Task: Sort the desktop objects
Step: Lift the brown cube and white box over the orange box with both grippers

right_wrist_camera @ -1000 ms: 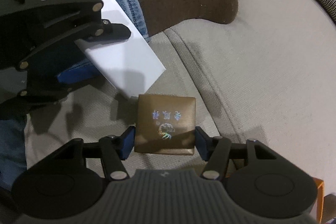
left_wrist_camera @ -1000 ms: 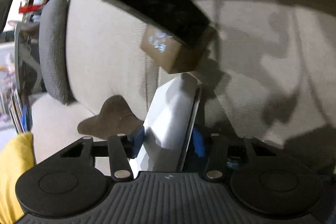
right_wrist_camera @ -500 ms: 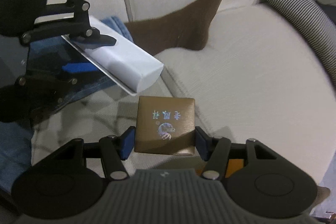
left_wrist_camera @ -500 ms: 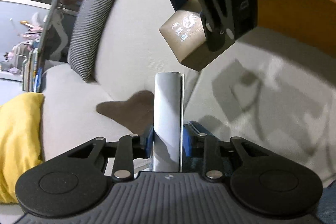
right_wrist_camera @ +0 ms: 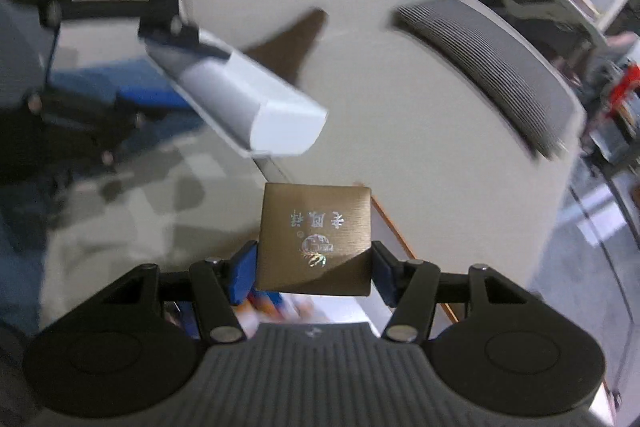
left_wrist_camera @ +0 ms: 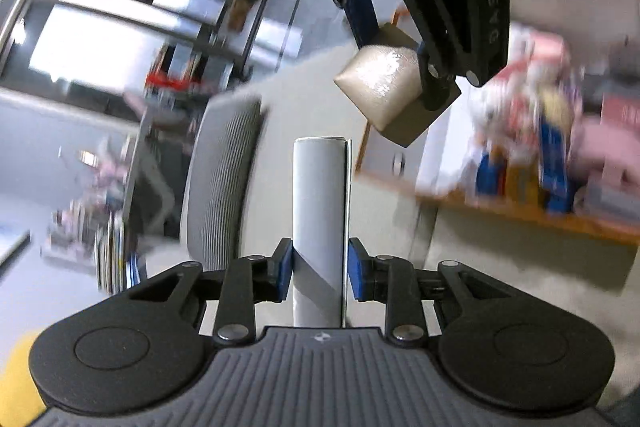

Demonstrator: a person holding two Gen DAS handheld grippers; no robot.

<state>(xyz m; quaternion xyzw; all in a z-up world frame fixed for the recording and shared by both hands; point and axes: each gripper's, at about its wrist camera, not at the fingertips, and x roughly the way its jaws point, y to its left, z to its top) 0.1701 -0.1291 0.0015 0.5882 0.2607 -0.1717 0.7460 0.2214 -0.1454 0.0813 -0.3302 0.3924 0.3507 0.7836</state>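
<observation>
Much of both views is motion-blurred. The shelf [left_wrist_camera: 532, 207] at right in the left wrist view holds coloured items I cannot identify; its orange edge is the only clear line. The room at far left is smeared glare and dark frames.

My left tool [left_wrist_camera: 320, 273] is narrow and clamped on the white box [left_wrist_camera: 320, 227]: both blue pads [left_wrist_camera: 285, 269] press its long sides. The box is a slim, smooth cardboard carton, standing straight out from the jaws, and its near end is hidden behind the tool body. From the right wrist view it shows a rounded white end face [right_wrist_camera: 288, 129], and its far part is covered by the left tool [right_wrist_camera: 160, 31].

My right tool [right_wrist_camera: 314, 265] is half-wide and holds the brown box [right_wrist_camera: 316, 235], a square, brushed-metallic carton with printed characters and a small iridescent emblem. Its lower edge is cut off by the tool. In the left view it hangs above the white box, apart from it [left_wrist_camera: 384, 95].

Behind lie the beige, woven sofa [right_wrist_camera: 400, 107], a ribbed grey cushion [right_wrist_camera: 500, 67] and a brown sock [right_wrist_camera: 296, 43], its leg hidden by the white box.
</observation>
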